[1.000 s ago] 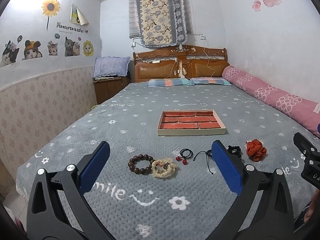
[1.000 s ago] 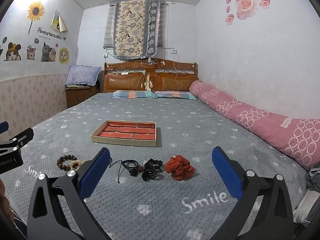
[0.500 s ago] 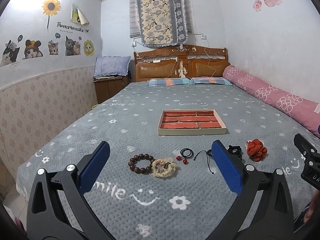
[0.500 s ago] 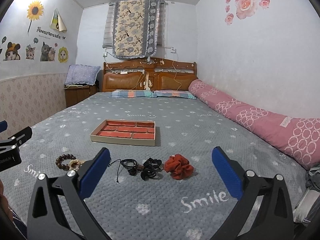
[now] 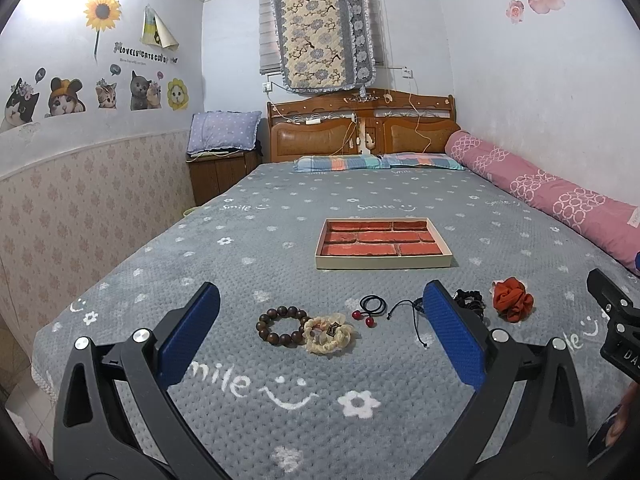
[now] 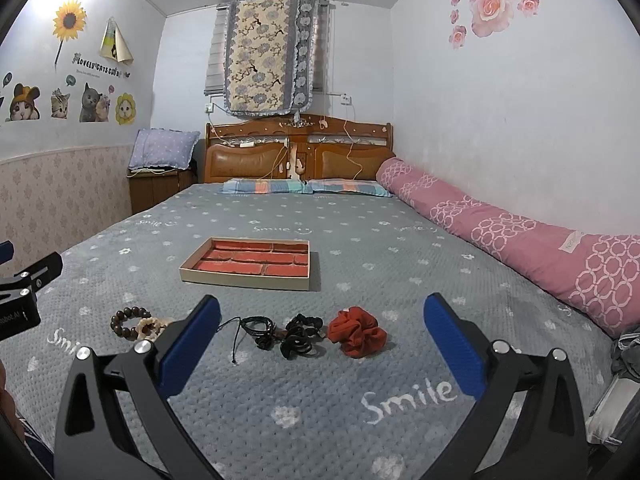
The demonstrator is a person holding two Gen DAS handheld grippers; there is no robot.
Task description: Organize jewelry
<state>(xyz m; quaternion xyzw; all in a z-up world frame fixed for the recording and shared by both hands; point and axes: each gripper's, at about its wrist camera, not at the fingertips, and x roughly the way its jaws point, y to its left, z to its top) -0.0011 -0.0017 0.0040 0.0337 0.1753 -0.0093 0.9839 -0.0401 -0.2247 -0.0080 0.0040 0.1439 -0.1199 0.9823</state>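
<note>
Spread wide and holding nothing, the left gripper (image 5: pixel 320 328) hovers over the near end of the grey fleece-covered bed (image 5: pixel 280 240), its blue-padded fingers (image 5: pixel 188 340) framing a row of small pieces. Between the fingers, from the left, lie a dark wooden bead bracelet (image 5: pixel 282 325), a cream frilly scrunchie (image 5: pixel 329 334) touching it, a black hair tie with two red beads (image 5: pixel 370 309) and a thin black cord necklace (image 5: pixel 412 314). A black scrunchie (image 5: pixel 471 302) peeks out past the right finger, and an orange-red fabric scrunchie (image 5: pixel 513 304) lies farther right. Beyond the row, toward the middle of the bed, sits a shallow cream cardboard tray with a red brick-patterned bottom (image 5: pixel 382 242), well apart from the pieces. The bed's left edge drops to the floor beside a wainscoted wall; its right edge carries a long pink rolled quilt (image 5: pixel 540 188). Open bedspread runs from the tray to the headboard. The right gripper (image 5: pixel 616 320) shows at this view's right edge.

From the right wrist view, the right gripper (image 6: pixel 320 330) is likewise spread and unloaded. Between its fingers lie the cord necklace (image 6: pixel 258 330), the black scrunchie (image 6: pixel 300 336) and the orange-red scrunchie (image 6: pixel 356 332); the bead bracelet (image 6: pixel 128 322) and cream scrunchie (image 6: pixel 150 326) sit outside its left finger. The tray (image 6: pixel 250 262) lies beyond, slightly left. Bare bedspread stretches right to the pink quilt (image 6: pixel 520 232).
</note>
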